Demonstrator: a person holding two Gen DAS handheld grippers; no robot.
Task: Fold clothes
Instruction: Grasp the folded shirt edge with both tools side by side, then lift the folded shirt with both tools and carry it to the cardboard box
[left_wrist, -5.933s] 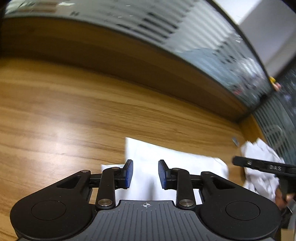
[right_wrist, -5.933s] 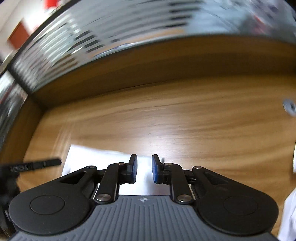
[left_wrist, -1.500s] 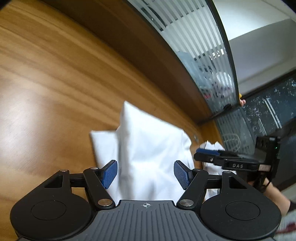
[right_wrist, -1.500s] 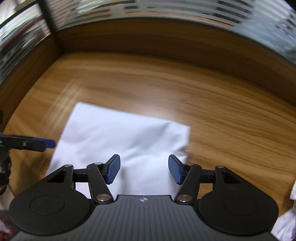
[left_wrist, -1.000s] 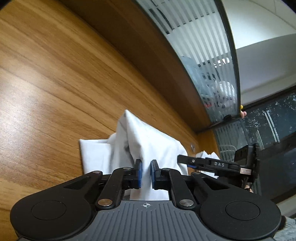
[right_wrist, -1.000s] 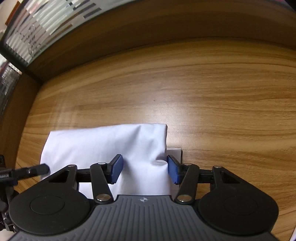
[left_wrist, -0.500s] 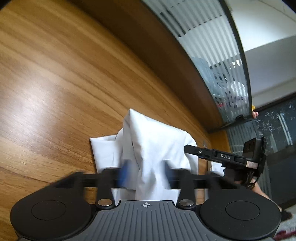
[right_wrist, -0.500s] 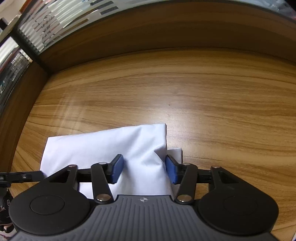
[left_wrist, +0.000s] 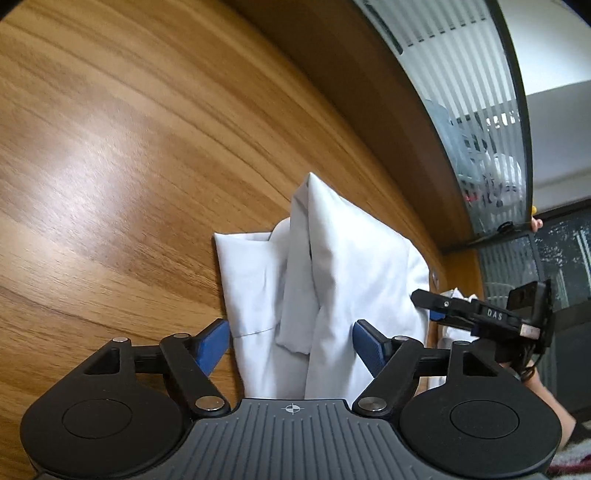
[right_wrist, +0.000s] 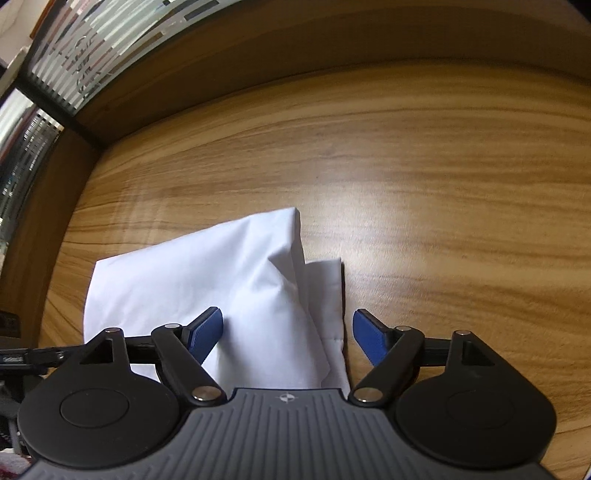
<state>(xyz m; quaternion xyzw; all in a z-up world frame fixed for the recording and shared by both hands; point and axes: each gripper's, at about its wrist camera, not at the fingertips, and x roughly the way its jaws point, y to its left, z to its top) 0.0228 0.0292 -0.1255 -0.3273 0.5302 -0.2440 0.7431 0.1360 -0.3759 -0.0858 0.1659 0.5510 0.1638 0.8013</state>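
Observation:
A white garment (left_wrist: 332, 266) lies folded on the wooden table (left_wrist: 110, 147), its upper layer puffed up in a ridge. My left gripper (left_wrist: 291, 343) hangs just over its near end, jaws opening, cloth lying between the blue pads but not pinched. In the right wrist view the same white garment (right_wrist: 207, 273) shows a loose folded edge at its right side. My right gripper (right_wrist: 288, 334) sits over that end, jaws opening, the pads clear of the cloth. The right gripper (left_wrist: 480, 317) also shows at the right of the left wrist view.
A dark wooden upstand (right_wrist: 258, 48) runs along the table's far edge, with striped frosted glass (left_wrist: 461, 74) behind it. More crumpled white cloth (left_wrist: 456, 295) lies past the right gripper. A hand (left_wrist: 554, 406) holds that gripper at the right border. The left gripper's fingertip (right_wrist: 22, 356) pokes in at the left.
One second ago my left gripper was shut on a fold of the garment; now it stands wide and the cloth has dropped. The right jaws have spread too, off the cloth edge.

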